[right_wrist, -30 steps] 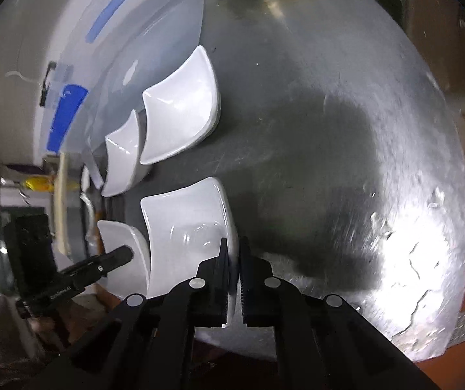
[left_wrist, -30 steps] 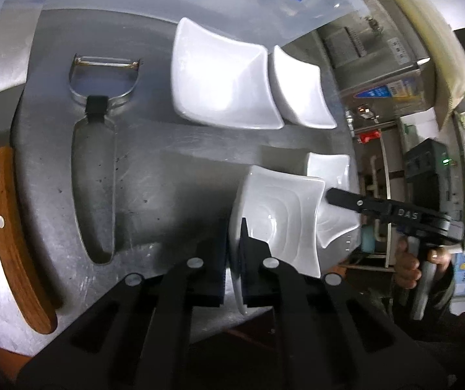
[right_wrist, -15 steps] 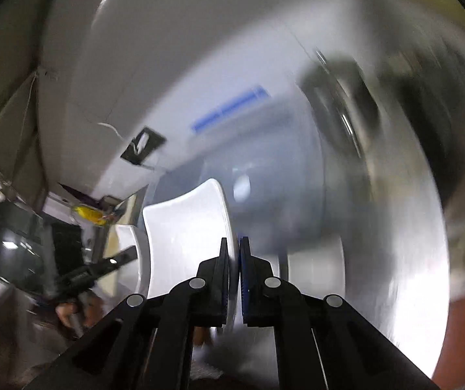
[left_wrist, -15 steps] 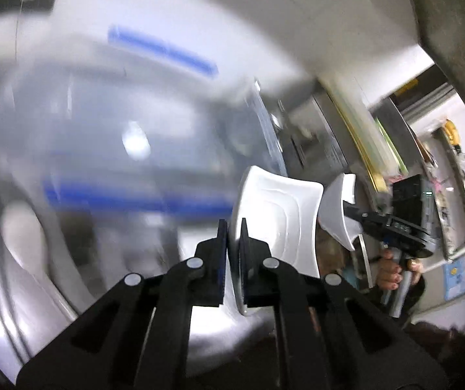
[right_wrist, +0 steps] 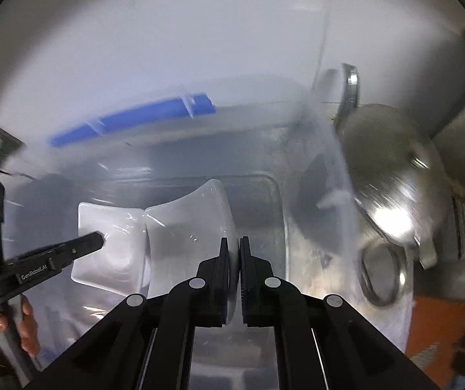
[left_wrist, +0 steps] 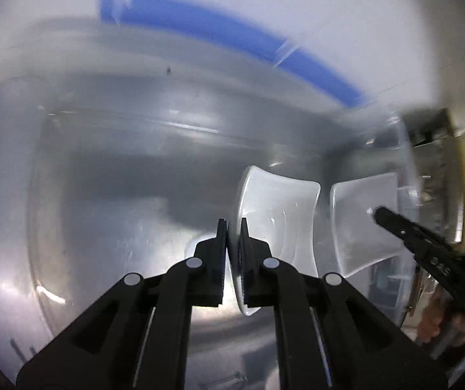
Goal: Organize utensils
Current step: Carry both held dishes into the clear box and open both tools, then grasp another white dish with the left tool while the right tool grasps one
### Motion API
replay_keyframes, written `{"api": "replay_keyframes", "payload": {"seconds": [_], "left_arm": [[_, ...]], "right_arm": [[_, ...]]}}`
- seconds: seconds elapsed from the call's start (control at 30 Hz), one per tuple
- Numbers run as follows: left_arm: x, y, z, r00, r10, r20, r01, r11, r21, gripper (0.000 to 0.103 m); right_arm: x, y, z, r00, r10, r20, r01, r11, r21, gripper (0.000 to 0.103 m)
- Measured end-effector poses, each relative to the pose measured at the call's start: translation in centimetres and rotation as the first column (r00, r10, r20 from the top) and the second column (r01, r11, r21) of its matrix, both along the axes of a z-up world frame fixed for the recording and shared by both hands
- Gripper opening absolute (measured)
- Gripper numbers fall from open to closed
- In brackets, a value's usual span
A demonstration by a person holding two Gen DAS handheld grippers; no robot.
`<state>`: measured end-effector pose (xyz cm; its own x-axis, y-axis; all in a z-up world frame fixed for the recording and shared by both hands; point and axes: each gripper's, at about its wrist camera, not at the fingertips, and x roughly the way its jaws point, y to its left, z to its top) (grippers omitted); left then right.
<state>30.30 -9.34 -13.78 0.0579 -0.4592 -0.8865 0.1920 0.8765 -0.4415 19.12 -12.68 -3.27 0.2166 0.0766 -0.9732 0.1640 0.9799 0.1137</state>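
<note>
Between both grippers' [left_wrist: 233,239] pads, seemingly pinched: white dishes [left_wrist: 278,217].

Stainless steel counter [right_wrist: 391,195] is being seen blurred at right of right wrist view, glare patch showing on it. Clear plastic bin [left_wrist: 102,169] with blue strip [left_wrist: 232,39] along far rim is being carried directly on steel surface, which is showing dimly through bin's see-through bottom. Round metal ring [right_wrist: 382,276] is lying on counter just beside bin's right wall.
</note>
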Motion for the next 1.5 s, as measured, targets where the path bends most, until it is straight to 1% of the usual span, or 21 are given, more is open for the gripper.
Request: {"api": "replay_keyframes", "payload": {"seconds": [0.07,0.17,0.3,0.4,0.47,0.53,0.63,0.67,0.73,0.77,0.8,0.83,0.9,0.97,1.03,1.07,1.17,1.23,1.3,1.37,1.5], "left_arm": [[0.8,-0.9,-1.4,0.998,-0.005,-0.056,0.006,1.0,0.003,0.007],[1.2,-2.4,-2.4,0.999,-0.035,-0.022,0.037,0.993,0.116,0.007],[1.8,-3.4,-3.4,0.998,-0.031,-0.048,0.037,0.991,0.132,0.007],[2.3,-4.4,-3.9,0.998,-0.028,-0.053,0.036,0.985,0.167,0.008],[2.1,-4.8,-3.7,0.999,-0.039,-0.036,0.044,0.984,0.173,0.008],[1.6,-5.0,-2.4,1.0,-0.028,-0.002,0.028,0.989,0.143,0.008],[0.1,-4.4,1.6,0.993,-0.023,0.115,0.011,0.995,0.1,0.014],[-1.4,-4.3,4.1,0.98,-0.032,0.196,0.015,0.996,0.092,0.018],[-4.5,-4.0,8.4,0.94,-0.055,0.336,0.026,0.996,0.09,0.03],[-6.7,-3.8,10.7,0.91,-0.076,0.407,0.042,0.995,0.091,0.048],[-9.1,-3.6,12.5,0.88,-0.089,0.466,0.054,0.995,0.088,0.057],[-12.4,-3.0,14.5,0.838,-0.1,0.537,0.071,0.995,0.074,0.059],[-17.0,-2.5,16.3,0.786,-0.124,0.606,0.106,0.992,0.066,0.061],[-21.3,-1.7,16.6,0.761,-0.146,0.632,0.134,0.989,0.067,0.061],[-24.6,-2.5,14.9,0.77,-0.183,0.611,0.171,0.982,0.08,0.061],[-24.8,-2.3,14.6,0.778,-0.201,0.596,0.182,0.979,0.093,0.061],[-27.5,-3.7,10.3,0.829,-0.258,0.495,0.234,0.966,0.113,0.061],[-27.3,-3.9,7.4,0.869,-0.255,0.425,0.239,0.967,0.091,0.061],[-26.5,-4.8,3.9,0.903,-0.238,0.359,0.223,0.971,0.081,0.061],[-26.1,-5.3,1.3,0.923,-0.222,0.315,0.211,0.975,0.069,0.061],[-25.5,-5.0,-0.2,0.95,-0.178,0.256,0.175,0.984,0.037,0.061]], "right_arm": [[1.0,0.6,-1.1,1.0,0.012,-0.023,-0.013,0.998,-0.059,0.007],[2.0,1.3,-3.0,0.998,0.023,-0.06,-0.031,0.991,-0.13,0.007],[2.8,1.5,-5.1,0.993,0.017,-0.113,-0.037,0.984,-0.172,0.007],[2.8,2.3,-5.1,0.994,0.029,-0.109,-0.049,0.981,-0.186,0.007],[2.6,2.4,-4.5,0.995,0.045,-0.094,-0.062,0.981,-0.185,0.007],[1.9,2.2,-2.7,0.998,0.058,-0.039,-0.065,0.977,-0.206,0.009],[-0.6,2.1,2.7,0.986,0.118,0.119,-0.093,0.976,-0.198,0.009],[-2.5,1.7,5.5,0.97,0.147,0.192,-0.114,0.978,-0.176,0.013],[-5.6,0.9,8.6,0.945,0.181,0.273,-0.146,0.979,-0.143,0.043],[-8.2,0.2,10.5,0.924,0.196,0.329,-0.162,0.978,-0.128,0.046],[-10.0,-0.4,11.5,0.909,0.209,0.36,-0.176,0.977,-0.123,0.046],[-11.9,-1.0,12.2,0.898,0.221,0.381,-0.189,0.975,-0.119,0.046],[-16.9,-2.8,12.4,0.886,0.219,0.408,-0.205,0.976,-0.079,0.046],[-20.2,-4.4,11.3,0.896,0.209,0.391,-0.216,0.976,-0.026,0.046],[-22.7,-5.8,9.2,0.922,0.176,0.344,-0.201,0.979,0.039,0.046],[-23.3,-6.2,6.5,0.944,0.141,0.3,-0.169,0.983,0.07,0.046],[-24.8,-8.5,0.1,0.988,0.029,0.152,-0.053,0.986,0.157,0.046],[-25.3,-9.1,-2.9,0.995,-0.016,0.094,-0.003,0.981,0.193,0.046],[-25.0,-8.9,-4.6,0.997,-0.025,0.074,0.008,0.976,0.218,0.046],[-24.1,-8.7,-5.5,0.998,-0.037,0.059,0.02,0.966,0.259,0.046],[-23.5,-8.1,-6.8,0.998,-0.035,0.043,0.022,0.965,0.262,0.046]]}}
